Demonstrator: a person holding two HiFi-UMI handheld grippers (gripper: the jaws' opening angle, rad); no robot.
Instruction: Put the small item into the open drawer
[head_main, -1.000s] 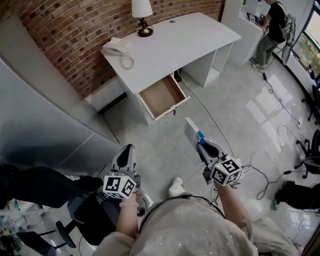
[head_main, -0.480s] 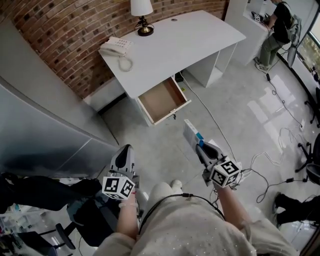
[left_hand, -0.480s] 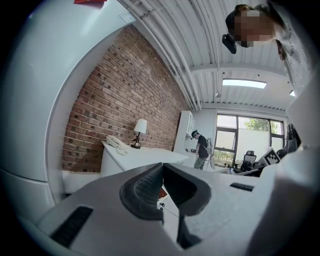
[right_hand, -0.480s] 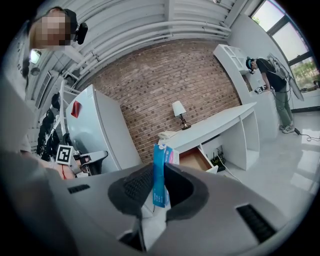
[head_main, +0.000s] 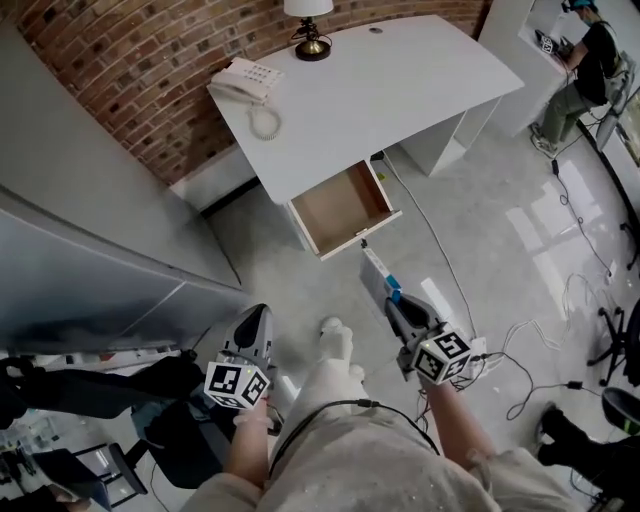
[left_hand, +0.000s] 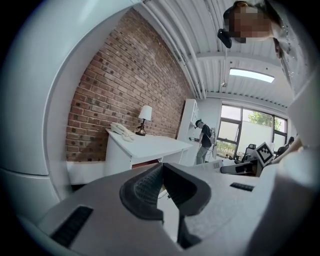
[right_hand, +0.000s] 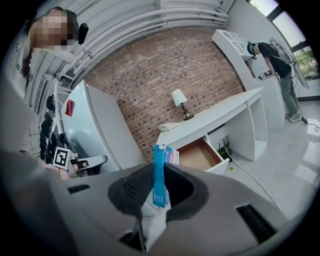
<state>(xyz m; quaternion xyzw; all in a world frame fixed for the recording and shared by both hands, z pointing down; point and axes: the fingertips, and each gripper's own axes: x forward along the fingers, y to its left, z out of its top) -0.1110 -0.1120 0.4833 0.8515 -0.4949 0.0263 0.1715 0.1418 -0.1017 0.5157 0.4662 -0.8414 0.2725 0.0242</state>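
Right hand-held gripper (head_main: 392, 303) clamps blue-edged box (head_main: 376, 272) (print unreadable) — perhaps toothpaste.

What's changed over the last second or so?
The person has stepped toward the desk, so the right gripper and the blue-and-white box in its jaws are now closer to the open drawer. Unchanged: the box stays clamped, the drawer stays open, and the left gripper stays shut, holding nothing.
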